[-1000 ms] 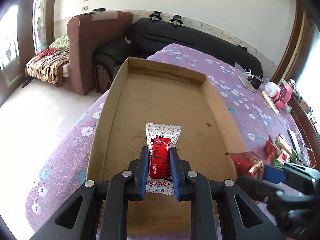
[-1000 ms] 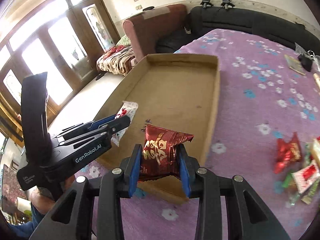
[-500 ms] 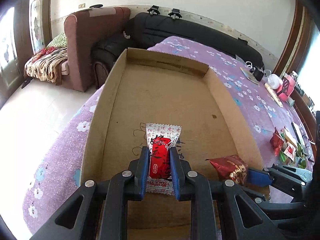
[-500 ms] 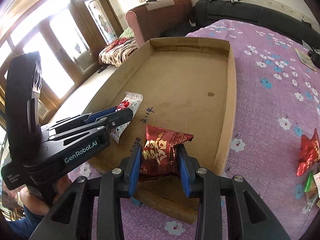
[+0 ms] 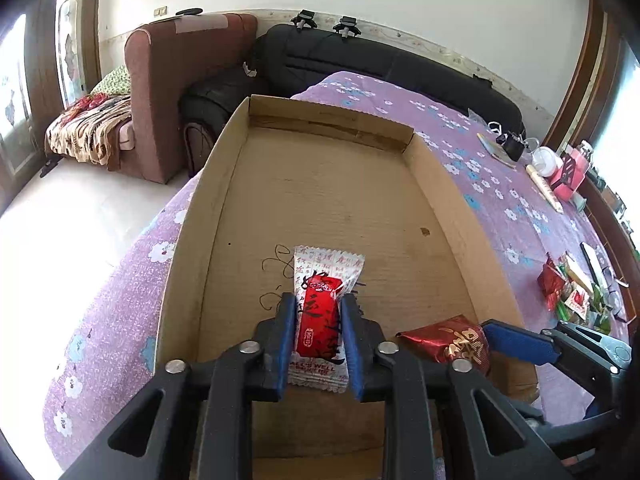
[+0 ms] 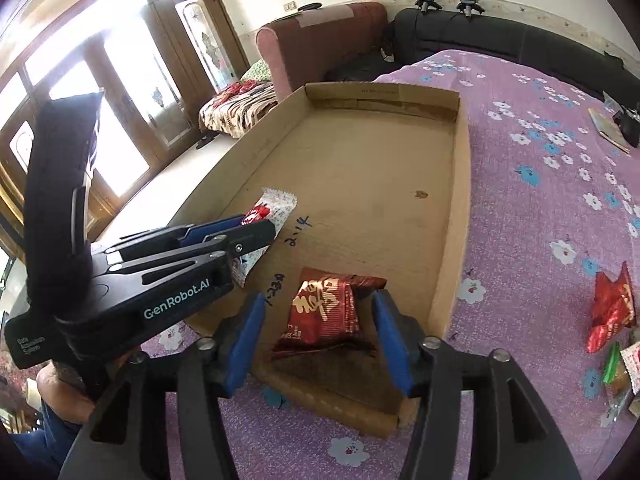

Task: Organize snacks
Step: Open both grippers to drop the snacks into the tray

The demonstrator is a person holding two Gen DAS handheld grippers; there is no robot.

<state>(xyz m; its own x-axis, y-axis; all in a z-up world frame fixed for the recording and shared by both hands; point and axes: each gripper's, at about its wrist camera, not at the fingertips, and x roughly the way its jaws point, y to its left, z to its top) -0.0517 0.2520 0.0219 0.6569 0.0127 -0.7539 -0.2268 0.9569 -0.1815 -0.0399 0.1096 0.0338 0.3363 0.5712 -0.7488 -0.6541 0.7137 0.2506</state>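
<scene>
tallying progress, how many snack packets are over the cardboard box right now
2. A red-and-white packet is clamped in the left gripper above the cardboard box floor. A dark red packet lies in the near corner between the open right gripper fingers.

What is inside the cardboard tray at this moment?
The cardboard tray holds one dark red snack packet near its front edge, between the open right gripper. The left gripper holds a red-and-white snack above the floor. The floor beneath them is hidden.

Purple floral cloth covers support. On it: cardboard tray, loose snack pile to tray's right. Misc items at far edge.
</scene>
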